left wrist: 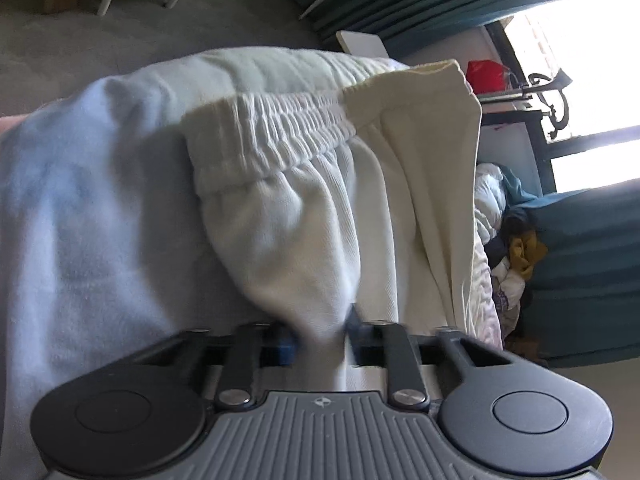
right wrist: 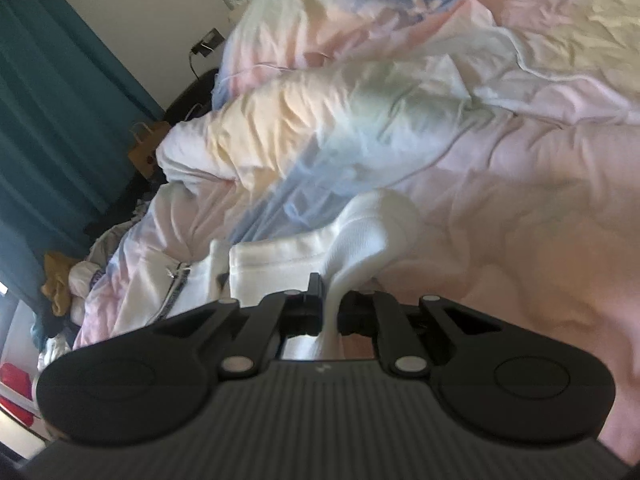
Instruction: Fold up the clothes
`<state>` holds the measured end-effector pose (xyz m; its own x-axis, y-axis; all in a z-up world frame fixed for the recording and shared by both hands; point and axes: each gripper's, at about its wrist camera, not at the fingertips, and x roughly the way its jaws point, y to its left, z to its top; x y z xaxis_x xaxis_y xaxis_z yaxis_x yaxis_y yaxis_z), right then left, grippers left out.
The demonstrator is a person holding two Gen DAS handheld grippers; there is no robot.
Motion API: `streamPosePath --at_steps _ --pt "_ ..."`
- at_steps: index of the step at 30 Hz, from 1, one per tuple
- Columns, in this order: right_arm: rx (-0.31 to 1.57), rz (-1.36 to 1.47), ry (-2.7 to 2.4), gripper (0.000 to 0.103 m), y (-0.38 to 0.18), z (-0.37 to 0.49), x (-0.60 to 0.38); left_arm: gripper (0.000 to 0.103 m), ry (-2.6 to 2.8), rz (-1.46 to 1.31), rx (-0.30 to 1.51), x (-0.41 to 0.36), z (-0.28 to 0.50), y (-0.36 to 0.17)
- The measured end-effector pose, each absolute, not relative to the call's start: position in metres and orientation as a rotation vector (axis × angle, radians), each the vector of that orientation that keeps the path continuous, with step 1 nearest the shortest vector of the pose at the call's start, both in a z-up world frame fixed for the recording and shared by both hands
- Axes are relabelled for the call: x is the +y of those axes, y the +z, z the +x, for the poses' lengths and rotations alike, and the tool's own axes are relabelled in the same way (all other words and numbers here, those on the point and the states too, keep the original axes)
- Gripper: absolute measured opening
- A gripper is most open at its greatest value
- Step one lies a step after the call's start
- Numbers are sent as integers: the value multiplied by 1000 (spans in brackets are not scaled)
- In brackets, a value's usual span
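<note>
Both hands are on the garment now. My left gripper [left wrist: 320, 336] has its jaws pinched narrow on a bunch of white fabric, and ahead of it I can see what I'm holding: a pair of white sweatpants [left wrist: 304, 208], with the gathered elastic waistband [left wrist: 272, 128] running across the view from near left to far right, just beyond the jaws. My right gripper [right wrist: 330, 308] is clamped tight too, a twisted fold of the same white cloth squeezed between its fingers and rising up and away to the right. The garment sits low and near in that view, draped on the pastel duvet [right wrist: 520, 208] of the bed, with a rumpled pastel pillow [right wrist: 320, 128] lying farther back. The relation that matters to me: the waistband lies crosswise to the left jaws, so the long axis of the pants seems to hang away from that band, toward me and down. I judge the left hand to be nearer the waist; which part the right hand has, I cannot tell, the cloth is too bunched. Next I'd want to spread the two grips apart along the waistband to pull it straight before laying the pants flat on the duvet.
</note>
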<state>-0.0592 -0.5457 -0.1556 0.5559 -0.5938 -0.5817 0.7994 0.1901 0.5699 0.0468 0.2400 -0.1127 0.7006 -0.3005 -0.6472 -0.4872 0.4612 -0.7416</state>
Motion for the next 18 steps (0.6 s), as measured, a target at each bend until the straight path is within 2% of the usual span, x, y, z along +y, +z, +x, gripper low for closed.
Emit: streamPosePath --at_steps 8,13,18 --pt "133 1071 -939 7 -148 -84 -550 10 47 -1146 640 246 7 -75" --pt "33 1093 -912 7 -121 -100 -546 10 -8 -1164 617 263 -14 -55" --pt "44 1051 -860 7 -90 -56 -560 10 -23 -1152 635 254 37 -36"
